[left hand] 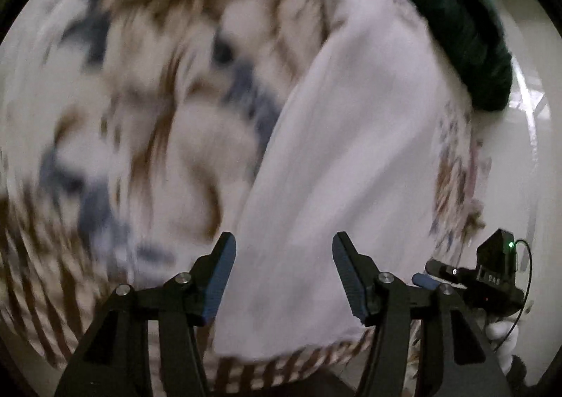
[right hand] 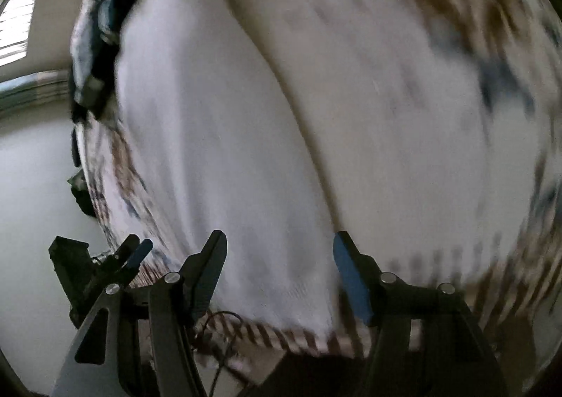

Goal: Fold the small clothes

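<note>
A white garment [left hand: 351,151] lies flat on a cover patterned in brown and blue [left hand: 140,81]; both views are blurred. My left gripper [left hand: 284,237] hangs over the garment's near end, open, with no cloth pinched between its blue pads. In the right wrist view the same white garment [right hand: 210,116] runs up the middle, with a fold line along it. Open as well, my right gripper [right hand: 279,235] is above the near hem with nothing held. Each gripper shows in the other's view: the right one [left hand: 491,270] and the left one [right hand: 87,267].
A dark green bundle [left hand: 456,21] lies at the far end of the cover. A dark, partly bluish item [right hand: 102,39] sits at the cover's left edge. Pale floor [right hand: 35,186] lies beyond that edge, with a window [right hand: 21,21] at the upper left.
</note>
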`<state>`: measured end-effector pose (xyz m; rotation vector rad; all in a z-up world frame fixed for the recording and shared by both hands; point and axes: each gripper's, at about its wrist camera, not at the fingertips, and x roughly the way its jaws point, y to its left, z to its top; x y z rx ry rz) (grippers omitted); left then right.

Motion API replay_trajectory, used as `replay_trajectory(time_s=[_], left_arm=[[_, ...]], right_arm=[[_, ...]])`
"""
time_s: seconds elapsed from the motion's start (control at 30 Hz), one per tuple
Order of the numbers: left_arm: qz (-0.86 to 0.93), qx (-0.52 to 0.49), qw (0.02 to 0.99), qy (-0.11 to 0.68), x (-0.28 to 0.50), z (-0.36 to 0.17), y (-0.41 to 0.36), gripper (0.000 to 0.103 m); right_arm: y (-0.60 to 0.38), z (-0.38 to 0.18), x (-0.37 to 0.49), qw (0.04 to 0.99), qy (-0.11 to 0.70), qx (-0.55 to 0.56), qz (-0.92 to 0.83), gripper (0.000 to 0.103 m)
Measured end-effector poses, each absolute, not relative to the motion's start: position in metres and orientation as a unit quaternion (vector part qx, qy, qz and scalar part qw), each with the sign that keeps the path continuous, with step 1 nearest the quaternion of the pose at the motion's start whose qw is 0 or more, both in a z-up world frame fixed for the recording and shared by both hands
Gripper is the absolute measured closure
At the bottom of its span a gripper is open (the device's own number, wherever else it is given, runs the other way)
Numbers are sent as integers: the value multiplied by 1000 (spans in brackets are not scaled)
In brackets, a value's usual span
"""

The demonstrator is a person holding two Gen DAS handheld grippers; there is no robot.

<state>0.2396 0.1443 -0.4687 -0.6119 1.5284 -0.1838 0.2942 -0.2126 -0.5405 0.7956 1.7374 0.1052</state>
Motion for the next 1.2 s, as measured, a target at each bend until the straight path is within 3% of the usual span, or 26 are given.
replay_trajectory(time_s=[0.2, 0.3, 0.47, 0.5, 0.53, 0.57, 0.6, 0.63, 0.93, 1.2], left_arm=[[-91, -269, 646, 708, 200, -510, 116, 48], [-97, -265, 661, 696, 196, -509, 107, 44], [-104, -270, 674, 679, 198, -509, 93, 47], [-106, -277, 679, 671, 197, -509, 91, 64], [-108, -281, 682, 667, 194, -511, 92, 90], [-110, -285, 683, 663, 193, -509, 90, 90], [-110, -291, 688, 656, 192, -506, 89, 91], [-112, -299, 692, 648, 190, -502, 88, 92], [-119, -371, 720, 575, 208, -413, 100, 92], [-157, -384, 772, 482, 342, -335, 102, 92]], right_arm=[[-199, -589, 237, 551, 758, 344, 57, 38], [-189, -602, 222, 546, 749, 365, 84, 38], [-168, -615, 215, 534, 733, 400, 129, 38], [-165, -618, 216, 532, 731, 407, 134, 38], [-162, -621, 214, 532, 726, 415, 136, 39], [-162, -620, 215, 536, 721, 419, 133, 43], [-161, -619, 214, 538, 716, 424, 132, 70], [-161, -618, 213, 539, 712, 431, 132, 88], [-182, -538, 220, 585, 651, 453, 171, 89], [-200, -442, 332, 660, 568, 440, 219, 89]])
